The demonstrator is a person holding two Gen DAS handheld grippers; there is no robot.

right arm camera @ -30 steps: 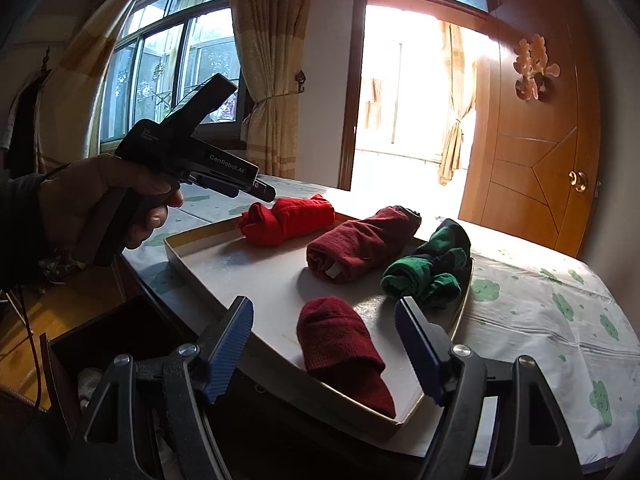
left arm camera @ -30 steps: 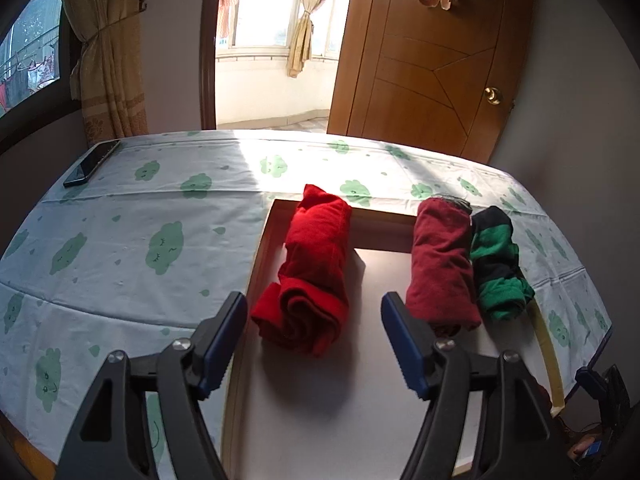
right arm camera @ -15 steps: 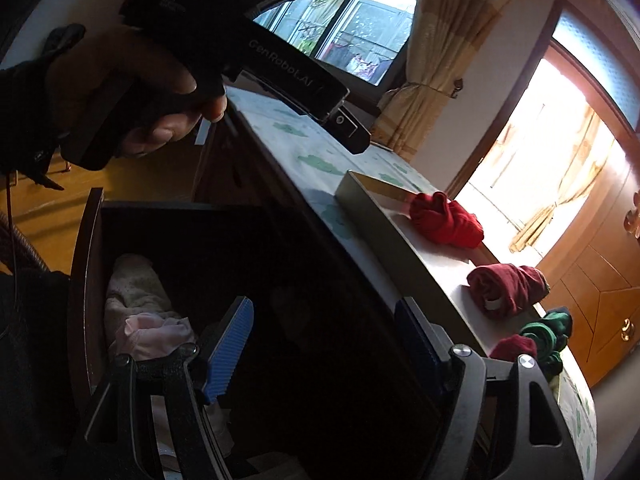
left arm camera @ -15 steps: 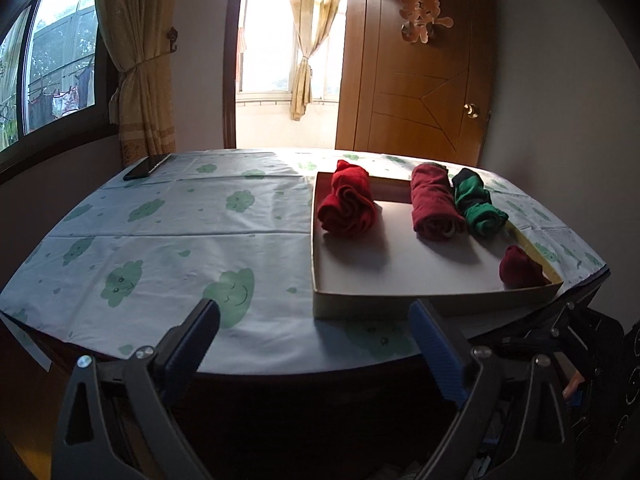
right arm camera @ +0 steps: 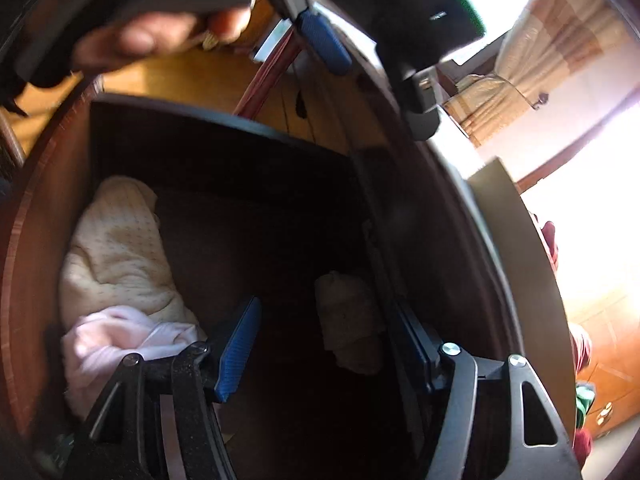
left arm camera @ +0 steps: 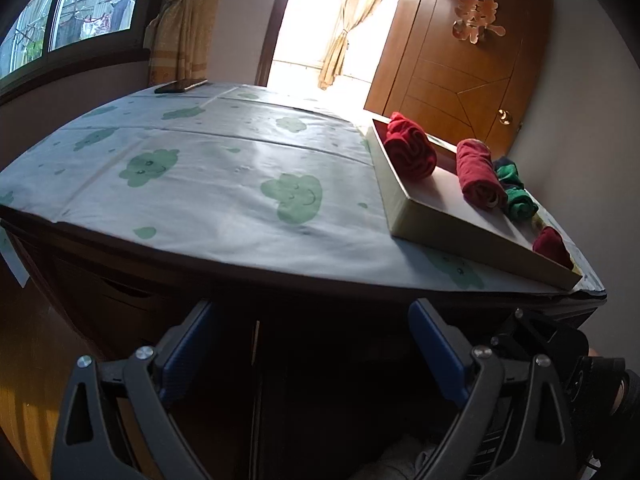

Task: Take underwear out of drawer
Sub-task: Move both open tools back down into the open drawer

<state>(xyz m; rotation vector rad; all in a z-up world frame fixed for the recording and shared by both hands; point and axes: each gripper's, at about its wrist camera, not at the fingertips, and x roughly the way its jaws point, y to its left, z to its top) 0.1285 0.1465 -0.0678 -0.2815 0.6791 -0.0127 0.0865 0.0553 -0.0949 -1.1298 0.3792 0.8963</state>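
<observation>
Between the right tool's [right arm camera: 320, 344] closing jaws (untouched) lies beige underwear [right arm camera: 348, 320].

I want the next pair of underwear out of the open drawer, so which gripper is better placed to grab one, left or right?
Right. The right gripper points down into the open drawer, jaws apart in front of a rolled beige piece. The left gripper faces the dark cabinet front below the tabletop, empty.

Cloud-print-covered tabletop [left arm camera: 224, 168] with a shallow tray [left arm camera: 460, 236] at right, dark phone [left arm camera: 180, 86] at far edge.
</observation>
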